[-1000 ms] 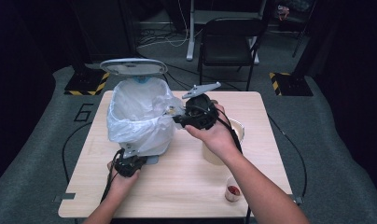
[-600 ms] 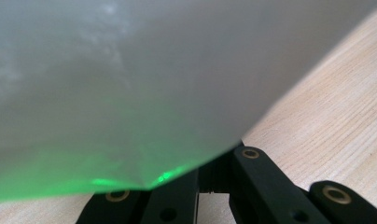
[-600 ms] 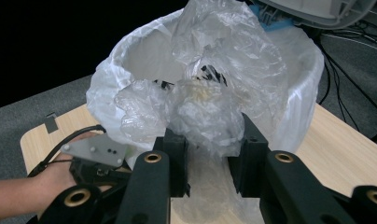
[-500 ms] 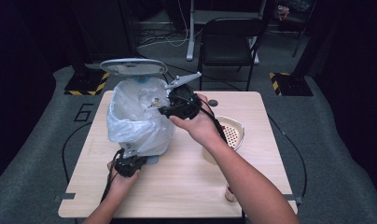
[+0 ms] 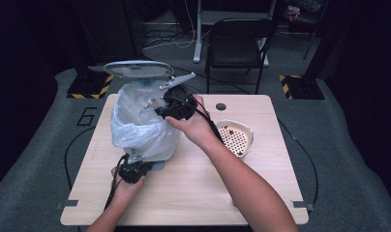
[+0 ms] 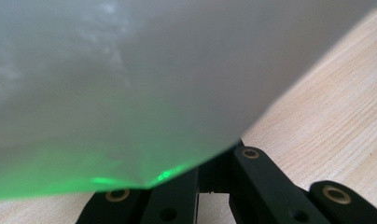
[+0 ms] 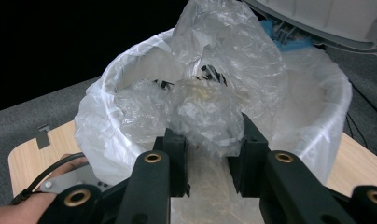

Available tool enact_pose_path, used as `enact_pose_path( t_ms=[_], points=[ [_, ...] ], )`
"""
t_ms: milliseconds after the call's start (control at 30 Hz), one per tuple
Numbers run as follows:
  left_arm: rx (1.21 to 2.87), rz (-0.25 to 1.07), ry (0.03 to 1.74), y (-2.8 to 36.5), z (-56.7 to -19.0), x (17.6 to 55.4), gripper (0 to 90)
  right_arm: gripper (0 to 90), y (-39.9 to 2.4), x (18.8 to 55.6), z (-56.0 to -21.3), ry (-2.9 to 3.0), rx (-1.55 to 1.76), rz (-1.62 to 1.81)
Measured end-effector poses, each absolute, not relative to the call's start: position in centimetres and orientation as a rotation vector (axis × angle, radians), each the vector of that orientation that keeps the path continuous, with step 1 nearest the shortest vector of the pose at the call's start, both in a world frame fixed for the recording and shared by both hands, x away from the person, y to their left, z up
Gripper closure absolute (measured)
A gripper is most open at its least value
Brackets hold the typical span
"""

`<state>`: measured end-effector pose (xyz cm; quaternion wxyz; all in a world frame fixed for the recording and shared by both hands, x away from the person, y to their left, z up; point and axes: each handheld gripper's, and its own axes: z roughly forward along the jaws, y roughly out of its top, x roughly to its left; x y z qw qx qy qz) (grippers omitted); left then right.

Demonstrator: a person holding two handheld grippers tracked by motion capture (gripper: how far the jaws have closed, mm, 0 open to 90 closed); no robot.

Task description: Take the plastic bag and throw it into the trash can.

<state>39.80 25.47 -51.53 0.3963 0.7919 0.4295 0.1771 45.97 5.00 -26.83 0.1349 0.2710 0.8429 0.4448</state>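
So the right gripper point(image 5: 157, 107) is up over the mouth of the trash bin point(image 5: 145, 140), and its fingers point(image 7: 177, 154) are clamped on a wad of crumpled clear plastic point(image 7: 203, 114). From the right gripper view the wad sits squeezed between the two pads, right above the white bag liner point(image 7: 312, 121) that folds over the bin's rim. The bin's grey lid point(image 5: 138, 70) stands flipped open at the far side.

The left gripper point(image 5: 134, 170) is low on the tabletop point(image 5: 208, 193), right against the foot of the bin on the near side. In the left gripper view the white liner hangs over its fingers point(image 6: 252, 163), which look pulled together, though I honestly can't tell if they're pinching the liner or just closed next to it.

Off to the right there's a cream strainer bowl point(image 5: 234, 137) with reddish bits in it, sitting clear of the bin.
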Motion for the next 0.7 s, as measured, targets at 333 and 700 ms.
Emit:
enact_pose_path(
  t_ms=[333, 700],
  points=[
    [2.016, 0.459, 1.086, 25.5, -51.5, 39.8, 90.0, 70.4, 6.2, 46.6, -27.7, 2.437, 0.782, 1.275],
    [2.012, 0.459, 1.089, 25.5, -51.5, 39.8, 90.0, 44.2, 6.5, 46.5, -28.6, 2.423, 0.813, 1.305]
  ],
)
